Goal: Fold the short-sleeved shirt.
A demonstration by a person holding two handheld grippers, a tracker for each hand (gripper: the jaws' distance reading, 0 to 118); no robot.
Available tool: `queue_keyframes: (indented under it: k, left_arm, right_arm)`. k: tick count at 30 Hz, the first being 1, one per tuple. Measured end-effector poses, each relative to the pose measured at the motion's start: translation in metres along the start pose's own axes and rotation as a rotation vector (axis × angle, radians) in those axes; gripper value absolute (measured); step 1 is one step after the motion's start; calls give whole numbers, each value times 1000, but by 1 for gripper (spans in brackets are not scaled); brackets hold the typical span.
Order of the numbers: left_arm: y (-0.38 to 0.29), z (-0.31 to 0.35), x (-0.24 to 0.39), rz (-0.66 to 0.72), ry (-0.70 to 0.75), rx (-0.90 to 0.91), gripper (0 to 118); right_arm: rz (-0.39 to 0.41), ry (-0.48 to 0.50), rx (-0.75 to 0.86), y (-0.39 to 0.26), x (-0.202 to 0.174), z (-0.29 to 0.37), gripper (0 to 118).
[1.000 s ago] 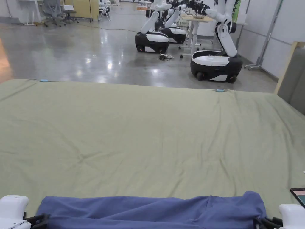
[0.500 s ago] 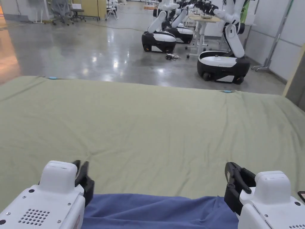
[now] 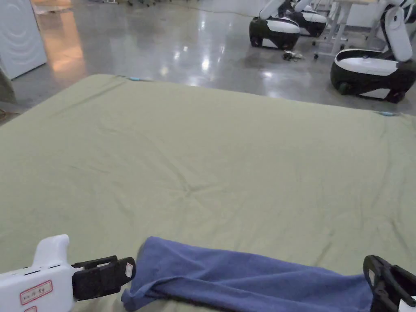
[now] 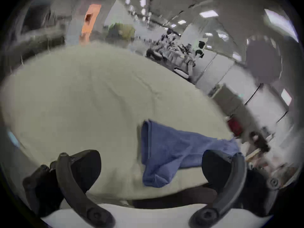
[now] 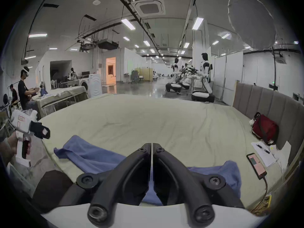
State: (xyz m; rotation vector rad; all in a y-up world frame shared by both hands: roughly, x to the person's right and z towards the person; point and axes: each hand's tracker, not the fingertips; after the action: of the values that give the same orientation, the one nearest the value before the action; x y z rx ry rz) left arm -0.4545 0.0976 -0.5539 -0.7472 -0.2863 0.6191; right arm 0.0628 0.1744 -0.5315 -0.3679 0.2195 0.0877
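The blue short-sleeved shirt [image 3: 252, 280] lies folded into a long narrow strip along the near edge of the green bed sheet [image 3: 203, 142]. My left gripper [image 3: 128, 270] sits just left of the shirt's left end, apart from it. In the left gripper view its jaws stand wide open [image 4: 150, 156], with the shirt's end [image 4: 164, 152] on the sheet ahead of them. My right gripper [image 3: 375, 270] is at the shirt's right end. In the right gripper view its jaws are pressed together [image 5: 152, 145] with no cloth seen between the tips, and the shirt [image 5: 92, 156] lies beneath them.
A phone [image 5: 256, 164], papers [image 5: 264, 152] and a red bag [image 5: 264, 129] lie on the bed's right side by a padded headboard [image 5: 263, 96]. Wheeled robots [image 3: 365, 71] stand on the floor beyond the bed. A person [image 5: 23, 86] works at another table.
The head camera has swung left and down. Both grippers have dropped from their raised place over the shirt's ends. The shirt's left end now lies loose on the sheet.
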Motion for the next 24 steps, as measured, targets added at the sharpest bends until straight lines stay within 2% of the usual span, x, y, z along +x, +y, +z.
queue_keyframes:
  k: [2,4,5,6,9,10,11,12,13,14,15,16,18,20,22,24]
  left_arm:
    - [-2,-23,-23,99,-57,-70,118]
    - [-11,-55,-38,262,-230,-180,118]
    - [-16,-65,-44,341,-286,-143,118]
    - [-14,-69,-48,372,-382,-25,118]
    - [-5,-94,-59,564,-534,-71,118]
    - [-5,-102,-58,563,-572,-85,118]
    - [-5,-110,-55,528,-549,-95,116]
    - [-3,-116,-51,474,-524,-106,108]
    - [-1,-121,-47,427,-488,-106,76]
    - [0,-124,-45,419,-433,-117,30]
    - [-1,-131,-43,416,-339,-145,6]
    - [-9,-134,-39,383,-236,-187,5]
    - [-9,-128,-40,373,-301,-155,5]
    - [-1,-113,-37,375,-203,-136,5]
    - [11,-98,-36,263,-106,-95,5]
    - [27,-75,-45,249,-4,-42,5]
  right_arm:
    - [0,0,-13,-2,-8,-6,9]
    - [-6,2,-26,-2,-14,-12,9]
    - [-12,1,-29,-1,-15,-13,9]
    - [-16,2,-32,-1,-18,-15,9]
    - [-12,-8,-36,2,-21,-18,9]
    - [-10,-9,-35,3,-22,-18,9]
    - [-6,-12,-36,4,-23,-19,9]
    - [-2,-17,-42,5,-23,-20,9]
    - [1,-19,-46,6,-23,-21,9]
    - [3,-22,-47,6,-23,-21,9]
    - [3,-25,-49,6,-23,-21,9]
    - [2,-28,-52,7,-22,-21,9]
    - [-8,-36,-51,7,-23,-20,9]
    - [-18,-39,-54,7,-22,-19,9]
    - [-26,-40,-46,8,-21,-15,9]
    - [-32,-37,-34,8,-19,-9,9]
